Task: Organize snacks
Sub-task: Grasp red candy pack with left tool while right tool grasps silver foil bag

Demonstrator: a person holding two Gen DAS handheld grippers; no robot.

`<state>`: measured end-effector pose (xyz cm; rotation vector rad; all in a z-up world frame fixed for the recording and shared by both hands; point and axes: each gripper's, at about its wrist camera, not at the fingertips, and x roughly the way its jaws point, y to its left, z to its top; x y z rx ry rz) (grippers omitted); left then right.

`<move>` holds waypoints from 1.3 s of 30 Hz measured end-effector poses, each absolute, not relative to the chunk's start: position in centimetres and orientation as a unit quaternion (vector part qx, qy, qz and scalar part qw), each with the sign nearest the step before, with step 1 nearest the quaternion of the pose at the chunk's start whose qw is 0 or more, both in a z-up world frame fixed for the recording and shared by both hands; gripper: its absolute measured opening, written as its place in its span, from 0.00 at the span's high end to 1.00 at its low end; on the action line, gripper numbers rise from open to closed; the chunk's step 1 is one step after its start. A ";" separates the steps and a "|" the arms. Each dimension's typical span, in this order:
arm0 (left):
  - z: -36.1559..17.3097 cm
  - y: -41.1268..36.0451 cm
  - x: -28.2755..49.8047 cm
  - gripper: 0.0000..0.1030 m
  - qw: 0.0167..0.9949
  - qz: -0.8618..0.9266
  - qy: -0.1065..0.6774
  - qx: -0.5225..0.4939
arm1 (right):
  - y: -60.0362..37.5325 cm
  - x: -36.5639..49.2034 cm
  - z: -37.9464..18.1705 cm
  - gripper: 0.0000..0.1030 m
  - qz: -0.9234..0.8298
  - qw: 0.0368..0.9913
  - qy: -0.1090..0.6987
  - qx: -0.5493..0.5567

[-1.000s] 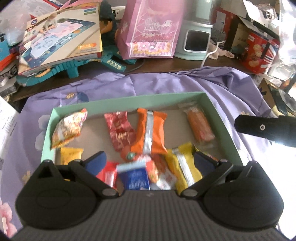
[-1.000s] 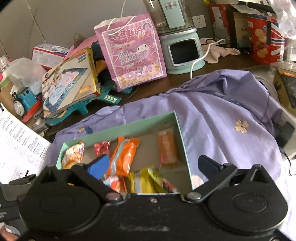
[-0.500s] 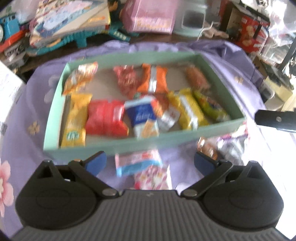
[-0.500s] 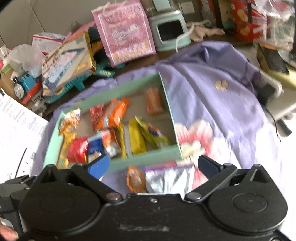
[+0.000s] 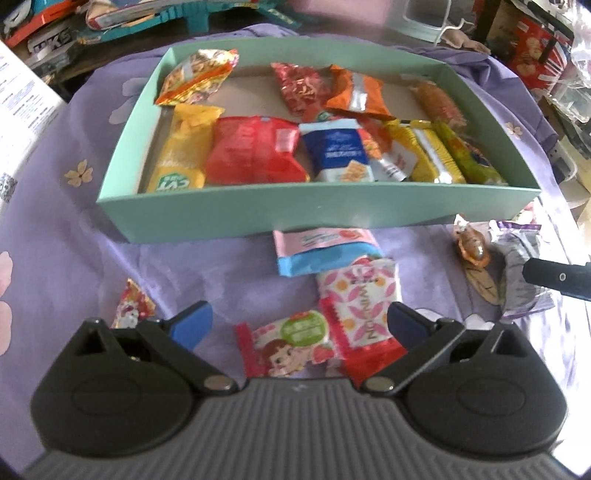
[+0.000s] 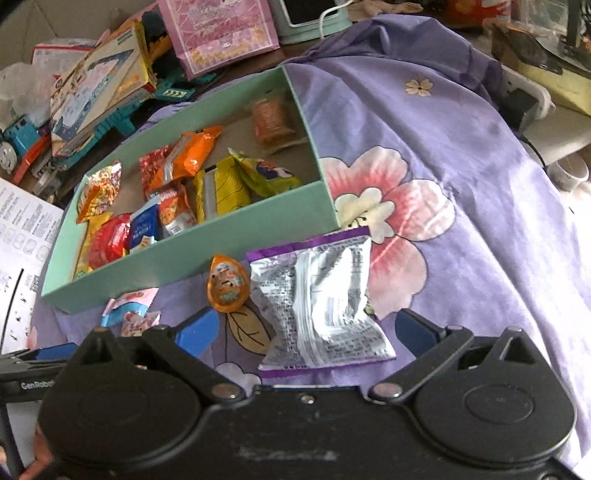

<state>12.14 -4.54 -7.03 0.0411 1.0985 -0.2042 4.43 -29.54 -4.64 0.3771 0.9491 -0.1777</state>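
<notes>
A mint-green box [image 5: 236, 210] [image 6: 229, 240] holds several snack packets on a purple floral cloth. In front of it lie loose snacks: a pink-and-blue packet [image 5: 325, 251], a pink patterned packet [image 5: 364, 306], a strawberry candy packet [image 5: 291, 343], a small red-and-white packet [image 5: 133, 306], an orange jelly cup [image 6: 227, 286] [image 5: 472, 247] and a silver-and-purple packet [image 6: 321, 302] [image 5: 521, 266]. My left gripper [image 5: 299, 325] is open over the strawberry and patterned packets. My right gripper [image 6: 306, 332] is open around the near end of the silver packet, holding nothing.
Behind the box the table is cluttered: a pink gift bag [image 6: 221, 33], toy boxes [image 6: 99, 85], a blue toy train [image 6: 14, 136], a mint appliance [image 6: 314, 18]. White printed paper [image 6: 22, 236] lies left. The cloth [image 6: 461, 177] drops off to the right.
Both grippers have drawn back and tilted down from the box towards the near side. The loose snacks in front of the box have come into view between the fingers.
</notes>
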 end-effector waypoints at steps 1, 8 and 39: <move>-7.1 -4.4 12.3 0.00 0.848 -0.095 0.521 0.019 | -29.4 4.7 -4.9 0.00 -0.085 0.870 0.453 0.176; -7.7 -3.1 12.3 0.00 0.844 -0.081 0.530 0.010 | -28.5 5.9 -5.8 0.15 -0.096 0.876 0.450 0.141; -7.2 -9.6 6.4 0.68 0.829 -0.134 0.540 0.060 | -29.8 -0.4 -5.8 0.31 -0.082 0.875 0.440 0.186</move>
